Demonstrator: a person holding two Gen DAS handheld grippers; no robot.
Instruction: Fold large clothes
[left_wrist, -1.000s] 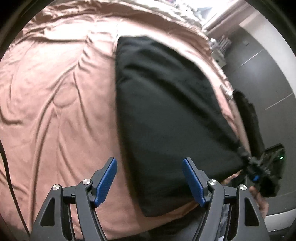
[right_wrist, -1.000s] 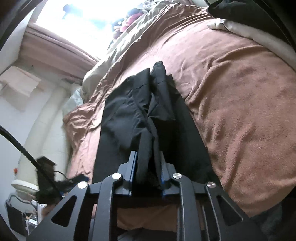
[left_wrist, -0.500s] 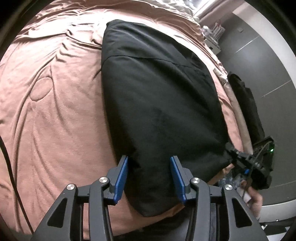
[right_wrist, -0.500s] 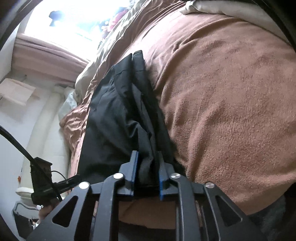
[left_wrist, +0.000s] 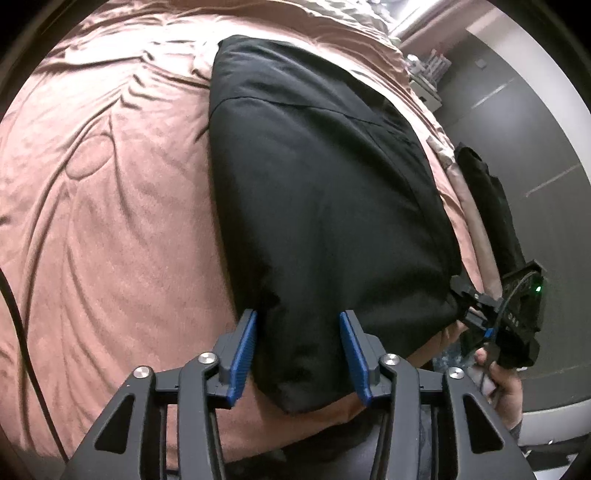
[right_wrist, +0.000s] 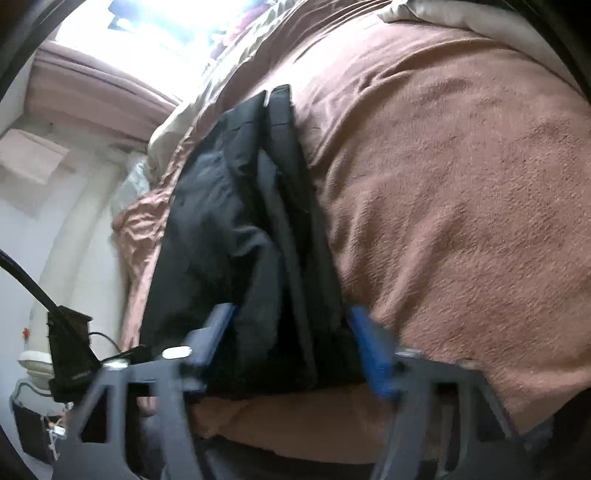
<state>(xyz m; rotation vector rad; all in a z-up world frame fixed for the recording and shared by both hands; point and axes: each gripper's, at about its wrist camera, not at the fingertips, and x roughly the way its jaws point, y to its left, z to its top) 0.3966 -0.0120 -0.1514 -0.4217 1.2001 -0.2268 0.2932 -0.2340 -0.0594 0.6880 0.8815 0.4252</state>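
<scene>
Spread wide under everything, a rumpled pinkish-brown fleece bed cover (left_wrist: 110, 221), filling most of both wrist views. Laid flat upon it, a large folded black garment of smooth fabric (left_wrist: 314, 192), long and roughly rectangular, one narrow end close to the near edge of the bed, seen from the right wrist as stacked dark layers with a lengthwise fold line (right_wrist: 258, 240). Beyond the bed on the right of the left wrist view, a dark grey panelled wall (left_wrist: 535, 129).

Over the near corner of the garment, the left gripper (left_wrist: 299, 350), black-framed with blue pads (left_wrist: 245, 350), jaws closing, cloth between them but a visible gap on either side, nothing pinched. At the other near corner, the right gripper (right_wrist: 295, 350), motion-blurred, jaws opening, straddling the folded layers with its blue pad (right_wrist: 373, 354) clear of the cloth.

Small at the right edge of the left wrist view, a bare hand (left_wrist: 506, 391) around the right gripper's black handle.
</scene>
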